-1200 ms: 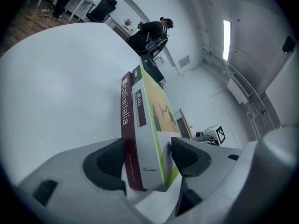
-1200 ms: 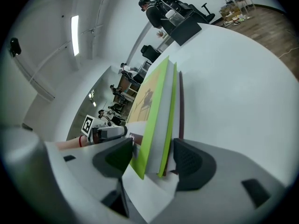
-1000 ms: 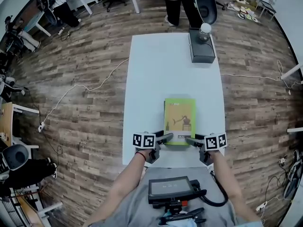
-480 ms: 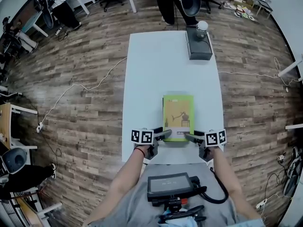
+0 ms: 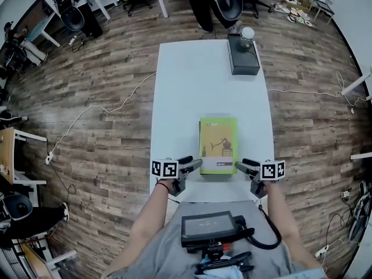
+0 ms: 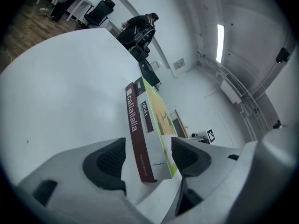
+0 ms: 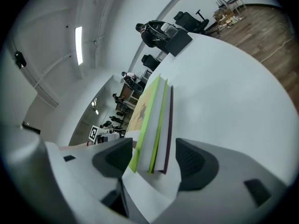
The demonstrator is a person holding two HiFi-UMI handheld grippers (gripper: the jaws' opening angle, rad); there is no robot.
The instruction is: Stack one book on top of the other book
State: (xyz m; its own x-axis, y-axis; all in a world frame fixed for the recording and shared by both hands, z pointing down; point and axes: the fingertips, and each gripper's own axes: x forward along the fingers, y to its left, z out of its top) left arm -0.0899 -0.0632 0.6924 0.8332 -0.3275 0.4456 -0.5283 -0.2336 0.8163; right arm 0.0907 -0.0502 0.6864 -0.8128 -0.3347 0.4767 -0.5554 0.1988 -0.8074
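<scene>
Two books lie stacked near the front of the white table. The top book has a green cover, and under it lies a book with a maroon spine. In the left gripper view the top book shows its grey spine. My left gripper stands open at the stack's near left corner, jaws apart on either side of that corner in its own view. My right gripper stands open at the near right corner, where the green book and the lower book's page edges show.
A black box with a white ball on it stands at the table's far right end. A person and an office chair are just beyond it. A cable runs over the wooden floor at the left.
Both grippers have drawn outward from the stack's near corners, the left one to the left and the right one to the right. The stacked books have not moved.
</scene>
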